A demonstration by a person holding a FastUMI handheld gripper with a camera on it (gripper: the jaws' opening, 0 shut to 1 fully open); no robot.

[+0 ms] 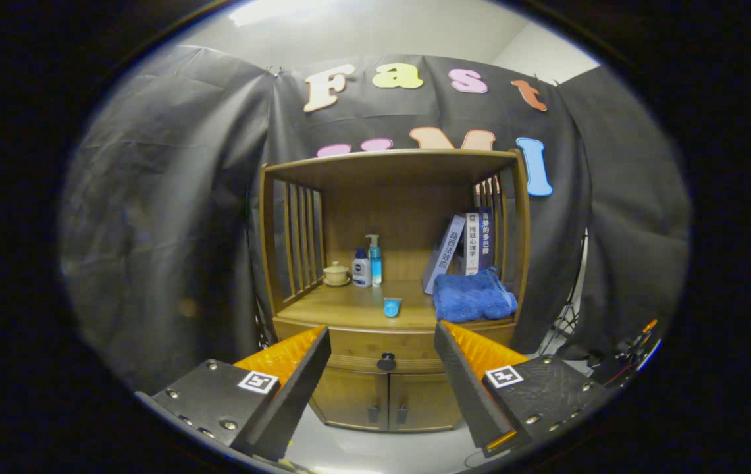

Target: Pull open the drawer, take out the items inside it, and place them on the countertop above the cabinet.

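- Black cloth hangs behind a wooden cabinet (391, 289) standing on a pale floor, with an open shelf on top and 2 small doors at the bottom.
- On the countertop (349, 308) sit a lidded cup (336, 272), 2 bottles (368, 263), a blue tube (391, 307), a folded blue towel (472, 297) and some leaning books (464, 247).
- Just under it, the drawer (375, 345) looks closed; its dark knob (386, 361) lies beyond the fingers, framed in the gap between them.
- At this moment the gripper (382, 359) is spread wide and holds nothing, well short of the cabinet.
- Likely risk: closing early or off-centre would make the fingers slip off the small round knob.
- Pulling at an angle could jam the drawer or tug the cabinet and topple the bottles.
- Countertop space is crowded, so items set down carelessly may knock the tube or cup.
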